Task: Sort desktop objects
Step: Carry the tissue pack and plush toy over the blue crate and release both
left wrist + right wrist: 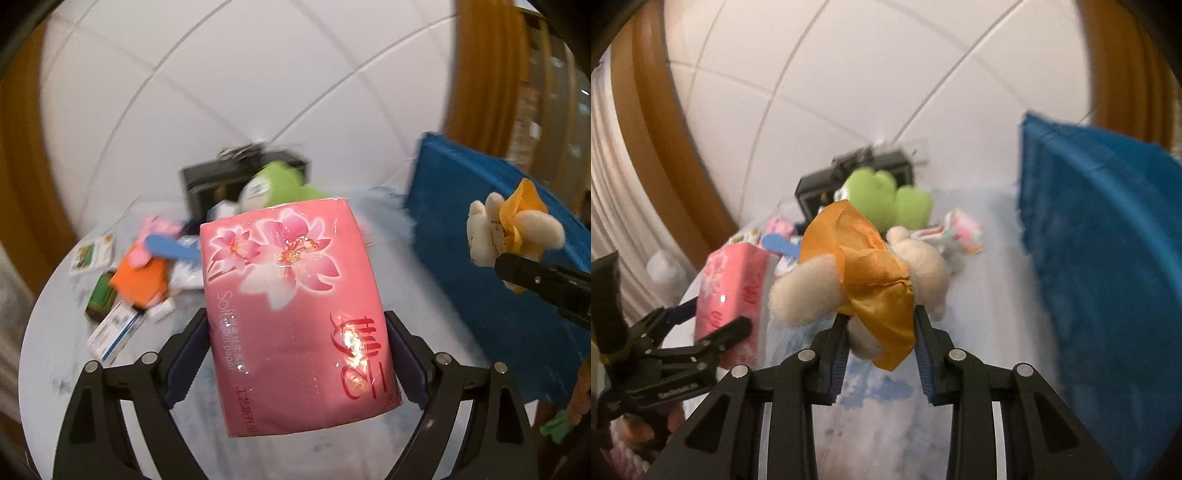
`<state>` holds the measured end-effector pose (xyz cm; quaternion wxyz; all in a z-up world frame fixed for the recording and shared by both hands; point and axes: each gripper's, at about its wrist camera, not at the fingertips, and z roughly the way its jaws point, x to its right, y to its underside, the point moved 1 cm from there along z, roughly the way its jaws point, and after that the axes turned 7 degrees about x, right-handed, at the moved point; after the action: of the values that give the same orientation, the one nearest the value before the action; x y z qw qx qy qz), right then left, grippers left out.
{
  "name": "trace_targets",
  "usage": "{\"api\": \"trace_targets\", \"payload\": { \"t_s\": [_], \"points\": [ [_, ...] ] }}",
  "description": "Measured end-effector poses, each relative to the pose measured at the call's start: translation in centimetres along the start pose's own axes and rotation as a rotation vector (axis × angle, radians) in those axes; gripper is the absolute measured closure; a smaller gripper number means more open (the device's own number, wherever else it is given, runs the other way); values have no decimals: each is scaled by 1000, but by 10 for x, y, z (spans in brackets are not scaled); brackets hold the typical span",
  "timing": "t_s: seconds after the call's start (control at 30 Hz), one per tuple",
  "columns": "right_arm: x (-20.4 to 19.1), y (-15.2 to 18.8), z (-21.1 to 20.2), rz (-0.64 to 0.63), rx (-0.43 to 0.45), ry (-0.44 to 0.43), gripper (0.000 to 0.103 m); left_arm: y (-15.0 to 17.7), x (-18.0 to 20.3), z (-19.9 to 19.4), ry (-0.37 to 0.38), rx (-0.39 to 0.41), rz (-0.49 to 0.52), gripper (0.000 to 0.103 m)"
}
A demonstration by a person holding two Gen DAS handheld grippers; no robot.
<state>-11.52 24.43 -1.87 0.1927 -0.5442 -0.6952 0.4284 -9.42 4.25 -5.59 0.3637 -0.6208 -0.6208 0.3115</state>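
Observation:
My left gripper [295, 354] is shut on a pink flowered tissue pack [295, 302] and holds it above the round marble table [59, 332]. The pack also shows in the right wrist view [731, 291], with the left gripper [713, 317] around it. My right gripper [881, 332] is shut on a cream plush toy with an orange satin bow [871, 280], held above the table. The toy also shows at the right of the left wrist view [513, 232].
A blue fabric bin [509, 251] [1108, 258] stands at the right. A black box [236, 177] and a green plush [886, 199] sit at the back. A pile of small items lies at the left: orange cloth [136, 280], blue comb [170, 249], cards, small bottle.

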Motion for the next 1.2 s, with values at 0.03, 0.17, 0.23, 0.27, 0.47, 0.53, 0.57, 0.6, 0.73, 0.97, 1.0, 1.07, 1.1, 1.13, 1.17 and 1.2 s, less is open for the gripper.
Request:
{"api": "trace_targets", "payload": {
  "t_s": [0.03,0.17,0.23,0.27,0.47,0.53,0.57,0.6,0.73,0.97,1.0,1.07,1.1,1.13,1.17,1.2],
  "points": [
    [5,-1,-19,5,26,12,71,-6,14,-4,27,14,17,13],
    [24,-5,-77,21,113,78,71,-26,62,-20,109,64,77,13],
    [36,-7,-104,24,148,125,71,-37,88,-28,148,95,104,13],
    [42,-7,-116,28,163,146,71,-44,104,-33,174,112,113,13],
    [92,-17,-179,58,232,241,71,-81,191,-51,272,188,178,13],
    [115,-25,-198,58,249,284,71,-92,221,-53,303,200,192,13],
    [126,-27,-205,56,250,300,71,-96,238,-54,319,202,198,13],
    [141,-31,-212,60,250,318,71,-101,255,-53,333,204,206,13],
    [193,-38,-225,64,240,372,71,-113,325,-48,374,181,249,13],
    [292,-28,-229,70,172,471,69,-112,422,-24,410,87,342,13],
    [302,-25,-227,69,162,478,69,-110,433,-18,407,66,364,13],
    [319,-20,-222,66,133,490,69,-108,448,-7,397,17,393,13],
    [325,-18,-220,60,121,489,69,-107,453,2,394,-6,406,13],
    [331,-17,-218,52,109,485,69,-106,459,8,389,-30,416,13],
    [335,-17,-214,47,100,484,69,-103,463,7,381,-43,420,13],
    [338,-16,-212,40,91,485,69,-103,466,11,374,-52,420,13]
  ]
}}
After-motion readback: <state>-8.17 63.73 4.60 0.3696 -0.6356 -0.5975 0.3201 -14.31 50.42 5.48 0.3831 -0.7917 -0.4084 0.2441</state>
